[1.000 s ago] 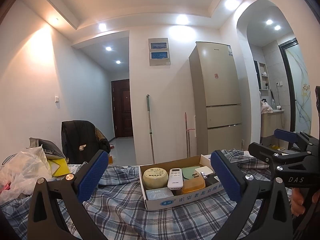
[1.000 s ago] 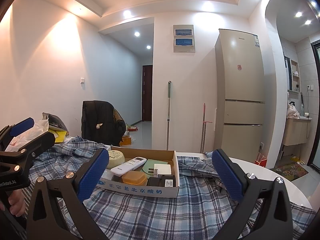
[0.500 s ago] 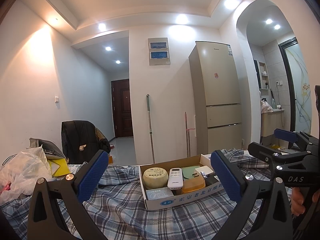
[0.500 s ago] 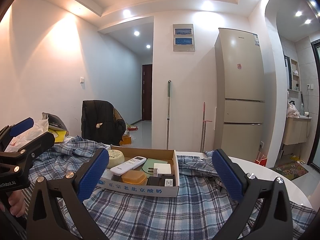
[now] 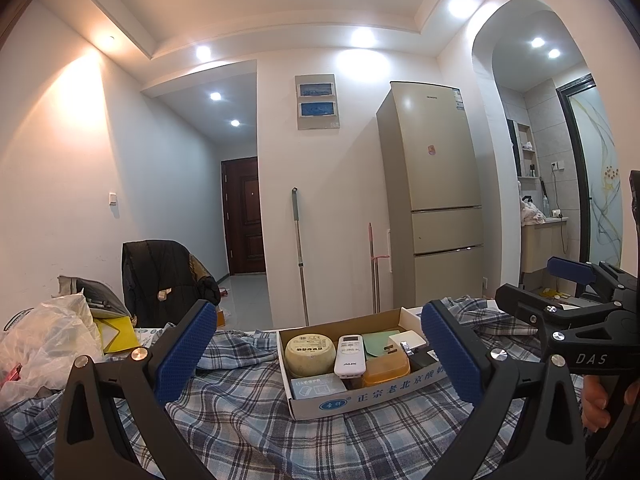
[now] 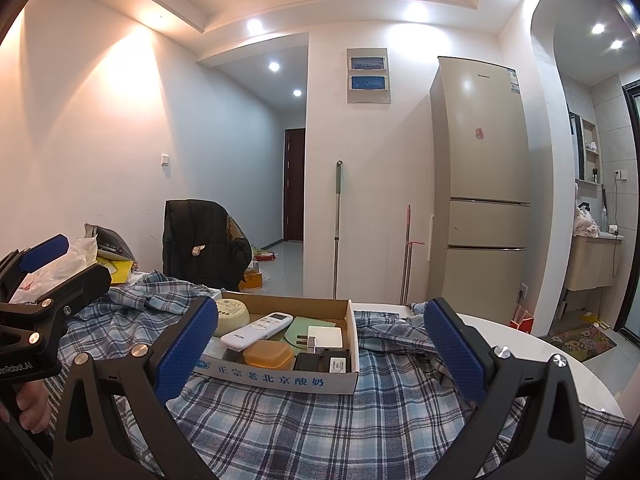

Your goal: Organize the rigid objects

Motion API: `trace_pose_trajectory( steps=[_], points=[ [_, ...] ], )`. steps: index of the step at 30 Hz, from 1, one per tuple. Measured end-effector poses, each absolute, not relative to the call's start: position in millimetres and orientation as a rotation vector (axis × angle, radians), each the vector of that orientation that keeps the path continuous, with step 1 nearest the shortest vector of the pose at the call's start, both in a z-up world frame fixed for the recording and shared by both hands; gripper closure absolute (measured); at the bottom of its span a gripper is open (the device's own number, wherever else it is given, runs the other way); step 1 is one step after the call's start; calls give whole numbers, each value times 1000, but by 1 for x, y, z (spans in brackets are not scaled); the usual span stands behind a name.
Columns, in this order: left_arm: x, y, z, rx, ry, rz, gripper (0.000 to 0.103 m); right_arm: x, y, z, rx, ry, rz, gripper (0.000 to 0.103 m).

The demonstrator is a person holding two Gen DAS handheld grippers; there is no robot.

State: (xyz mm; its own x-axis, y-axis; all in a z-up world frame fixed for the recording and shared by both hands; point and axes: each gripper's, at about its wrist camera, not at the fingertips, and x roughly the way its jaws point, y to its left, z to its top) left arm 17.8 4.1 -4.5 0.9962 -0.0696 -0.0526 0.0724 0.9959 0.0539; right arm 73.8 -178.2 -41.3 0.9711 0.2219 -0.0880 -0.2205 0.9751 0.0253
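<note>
An open cardboard box [image 5: 360, 396] [image 6: 280, 380] lies on a plaid cloth. It holds a round yellow tin [image 5: 310, 354] [image 6: 232, 312], a white remote [image 5: 351, 356] [image 6: 256, 330], an orange lidded container [image 5: 386, 366] [image 6: 267, 354], a green card [image 6: 300, 328], a white charger [image 6: 326, 338], a black adapter [image 6: 320, 362] and a small grey-blue packet [image 5: 316, 386]. My left gripper [image 5: 316, 310] is open in front of the box, holding nothing. My right gripper [image 6: 320, 306] is open too, level with the box and clear of it.
The plaid cloth [image 6: 304, 432] covers a white round table [image 6: 520, 344]. A white plastic bag [image 5: 44, 340] and yellow items sit at the left. Behind stand a chair with a black jacket [image 5: 160, 276], a mop [image 5: 298, 256] and a fridge [image 5: 436, 200].
</note>
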Motion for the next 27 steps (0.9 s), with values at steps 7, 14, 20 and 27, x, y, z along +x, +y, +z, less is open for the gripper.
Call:
trace_pose_trajectory(
  steps=[7, 14, 20, 27],
  points=[
    [17, 2, -4, 59, 48, -72, 0, 74, -178, -41, 15, 90, 223, 0],
    [17, 2, -4, 59, 49, -72, 0, 74, -178, -41, 14, 90, 223, 0],
    [17, 3, -4, 60, 49, -72, 0, 74, -178, -41, 14, 90, 223, 0],
    [17, 2, -4, 61, 49, -72, 0, 74, -179, -41, 14, 92, 224, 0]
  ],
)
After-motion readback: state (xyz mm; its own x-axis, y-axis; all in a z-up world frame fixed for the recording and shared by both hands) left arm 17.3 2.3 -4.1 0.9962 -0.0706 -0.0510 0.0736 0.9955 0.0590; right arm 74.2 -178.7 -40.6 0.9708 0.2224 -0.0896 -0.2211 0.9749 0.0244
